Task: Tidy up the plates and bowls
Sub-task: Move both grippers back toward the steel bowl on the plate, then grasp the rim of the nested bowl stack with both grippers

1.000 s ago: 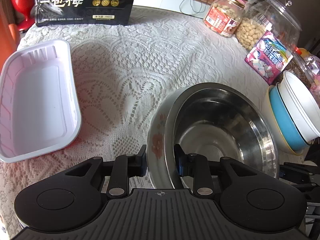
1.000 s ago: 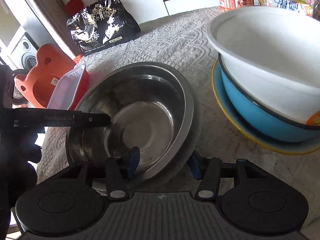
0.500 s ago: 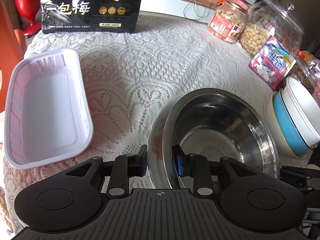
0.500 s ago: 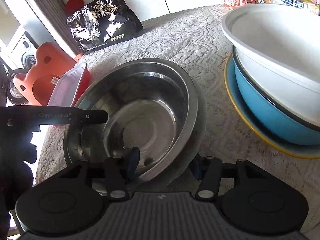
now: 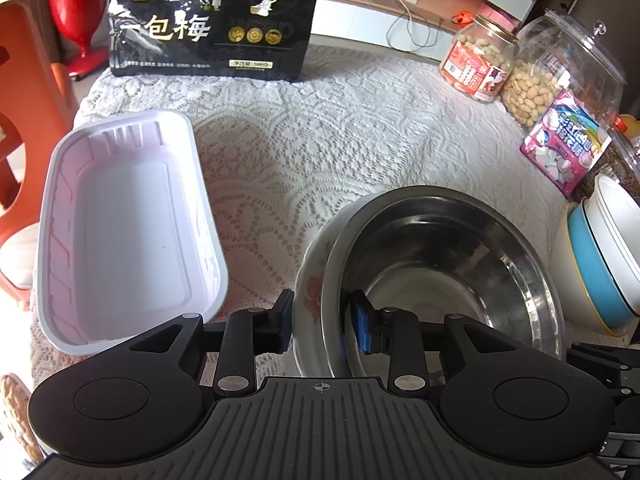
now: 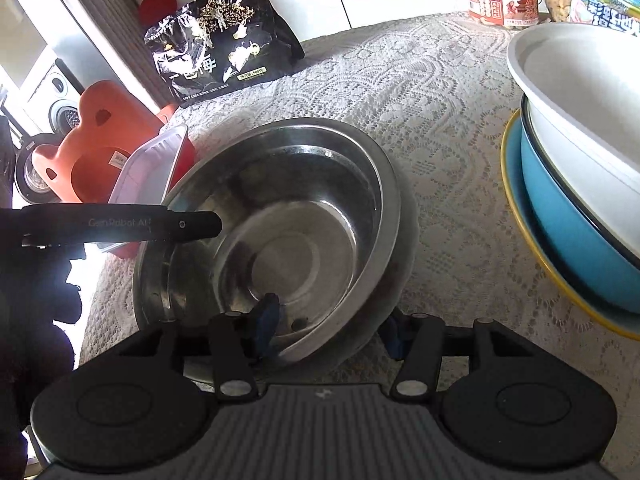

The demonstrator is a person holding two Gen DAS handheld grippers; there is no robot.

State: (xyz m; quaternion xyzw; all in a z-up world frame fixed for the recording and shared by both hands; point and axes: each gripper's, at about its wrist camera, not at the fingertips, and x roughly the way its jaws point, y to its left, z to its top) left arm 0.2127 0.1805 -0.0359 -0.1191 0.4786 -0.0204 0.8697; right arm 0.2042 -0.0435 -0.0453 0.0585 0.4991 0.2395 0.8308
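Both hand-held grippers are on the nested bowls near the front edge of the counter (image 5: 320,152): the left hand-held gripper (image 5: 322,318) is clamped over the rims of the steel bowl (image 5: 440,264) and the floral bowl (image 5: 310,292) under it, while the right hand-held gripper (image 6: 328,330) straddles the same rims, but I can't tell if it's actually pinching. White tray (image 5: 120,220) sits at the left edge, and the stacked blue bowl (image 6: 572,220) and white bowl (image 6: 580,92) are over at the right.

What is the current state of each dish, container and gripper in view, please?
Steel bowl: empty, nested in flowered bowl.
Flowered bowl: under steel bowl.
White tray: empty, upright.
White bowl: stacked in blue bowl.
Left gripper: shut on both rims.
Right gripper: straddling rims, grip unclear.
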